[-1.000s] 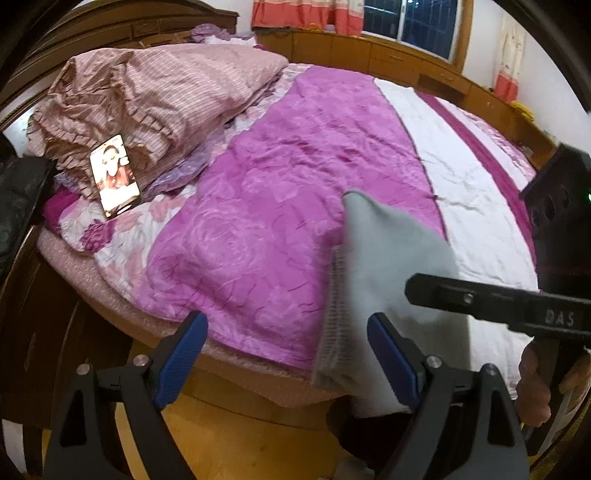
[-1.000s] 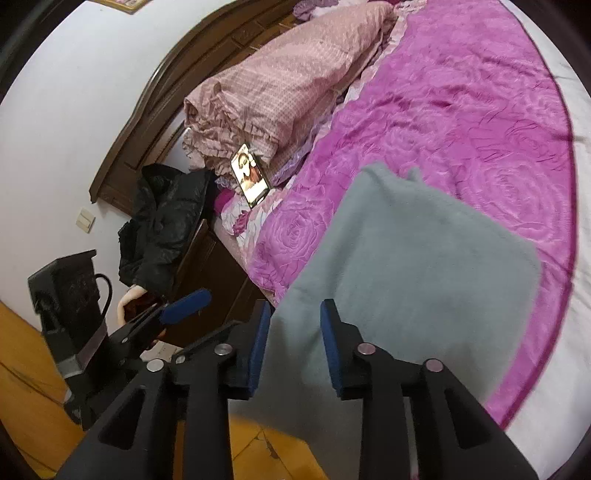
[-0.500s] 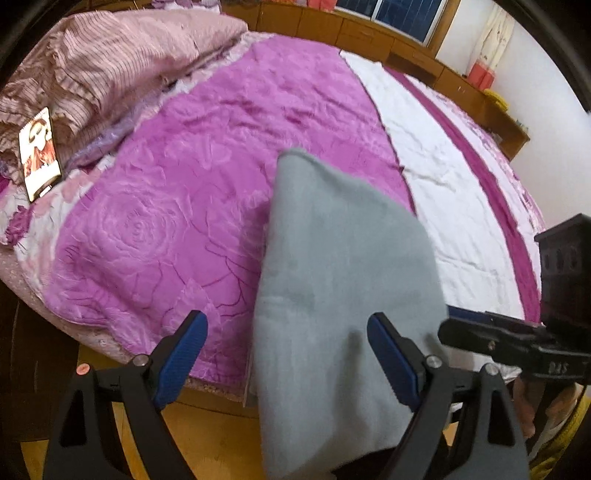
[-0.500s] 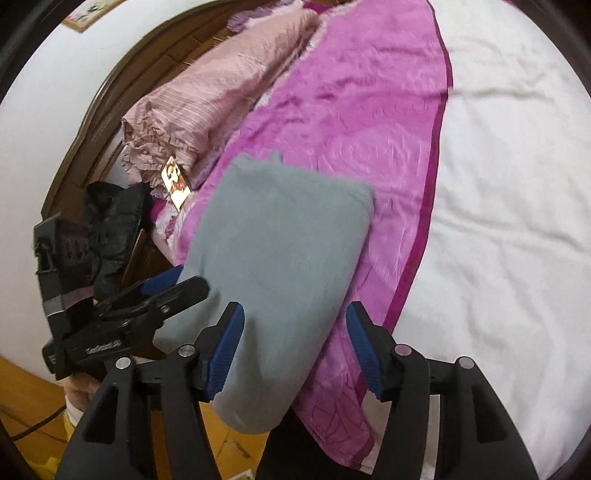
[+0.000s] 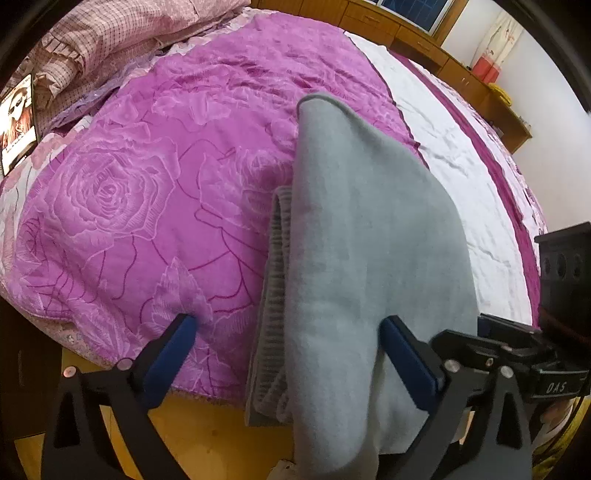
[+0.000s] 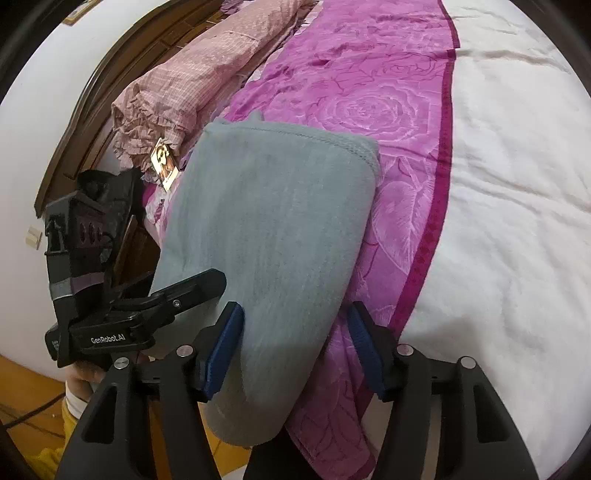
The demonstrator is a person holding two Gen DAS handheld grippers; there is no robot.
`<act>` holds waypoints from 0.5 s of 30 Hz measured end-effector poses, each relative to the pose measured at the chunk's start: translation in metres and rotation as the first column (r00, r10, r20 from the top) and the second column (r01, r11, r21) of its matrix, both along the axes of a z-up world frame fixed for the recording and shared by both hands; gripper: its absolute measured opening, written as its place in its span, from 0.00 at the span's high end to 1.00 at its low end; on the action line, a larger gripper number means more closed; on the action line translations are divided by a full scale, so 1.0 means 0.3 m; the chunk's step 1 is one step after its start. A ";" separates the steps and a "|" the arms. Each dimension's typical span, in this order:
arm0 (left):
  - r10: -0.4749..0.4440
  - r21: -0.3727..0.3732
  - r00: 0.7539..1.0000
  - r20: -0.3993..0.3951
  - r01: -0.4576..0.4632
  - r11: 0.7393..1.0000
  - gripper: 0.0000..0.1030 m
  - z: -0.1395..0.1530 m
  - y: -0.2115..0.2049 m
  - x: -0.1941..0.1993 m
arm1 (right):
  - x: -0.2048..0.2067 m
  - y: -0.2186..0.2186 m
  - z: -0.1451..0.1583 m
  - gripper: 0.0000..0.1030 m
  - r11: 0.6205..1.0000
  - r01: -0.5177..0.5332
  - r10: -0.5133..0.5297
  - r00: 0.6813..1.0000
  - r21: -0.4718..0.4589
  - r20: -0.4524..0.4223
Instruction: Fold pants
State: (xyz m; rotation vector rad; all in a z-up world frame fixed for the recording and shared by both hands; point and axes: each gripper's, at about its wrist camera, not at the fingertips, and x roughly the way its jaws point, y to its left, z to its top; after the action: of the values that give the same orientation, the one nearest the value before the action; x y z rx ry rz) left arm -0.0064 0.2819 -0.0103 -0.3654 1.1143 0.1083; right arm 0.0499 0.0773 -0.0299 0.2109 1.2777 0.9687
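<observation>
Grey fleece pants point(image 5: 369, 236), folded into a long pad, lie on the purple rose quilt point(image 5: 147, 206) and hang over the bed's near edge. A ribbed grey band point(image 5: 273, 295) shows along their left side. My left gripper point(image 5: 291, 354) straddles the near end of the pants. Its jaws are opening and the blue pads point(image 5: 173, 350) stand apart from the cloth. In the right wrist view my right gripper point(image 6: 295, 347) is open, with the pants point(image 6: 273, 221) lying loose between its fingers. The left gripper point(image 6: 177, 295) sits on the pants' left edge there.
A pink checked duvet point(image 5: 122, 33) is bunched at the head of the bed, with a lit phone point(image 5: 16, 122) beside it. White bedspread point(image 6: 517, 221) covers the right half. A dark wooden headboard point(image 6: 122, 74) and a black garment point(image 6: 107, 199) stand left. Orange wooden floor point(image 5: 207, 435) lies below.
Both grippers sank toward the bed and tipped downward. The pants went from hanging to lying flat on the quilt. The right jaws widened off the cloth; the left jaws spread a little further.
</observation>
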 end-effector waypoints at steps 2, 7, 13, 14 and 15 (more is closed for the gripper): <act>0.000 -0.008 1.000 0.001 0.000 1.000 0.00 -0.003 0.005 0.002 | 0.002 0.006 -0.003 0.47 1.000 -0.001 0.001 1.000 0.003 0.005; 0.008 -0.027 1.000 0.006 -0.008 1.000 0.00 -0.010 0.009 0.002 | 0.006 0.006 -0.009 0.46 1.000 0.013 -0.013 1.000 0.015 -0.004; 0.017 -0.033 1.000 0.014 -0.016 0.999 0.03 -0.003 0.004 0.003 | 0.011 0.042 -0.002 0.46 0.999 0.013 -0.013 1.000 0.036 -0.005; 0.016 -0.030 1.000 0.027 -0.015 0.999 0.04 0.001 -0.001 0.002 | 0.011 0.048 0.000 0.46 0.999 0.009 -0.009 1.000 0.044 -0.006; 0.015 -0.029 0.999 0.034 -0.014 0.999 0.08 0.004 -0.004 0.000 | 0.010 0.052 0.002 0.46 0.999 0.005 -0.004 1.000 0.047 -0.006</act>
State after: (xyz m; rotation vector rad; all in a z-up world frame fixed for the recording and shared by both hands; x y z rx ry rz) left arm -0.0065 0.2806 -0.0091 -0.4003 1.0802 0.0987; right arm 0.0529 0.0930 -0.0292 0.2536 1.2604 0.9957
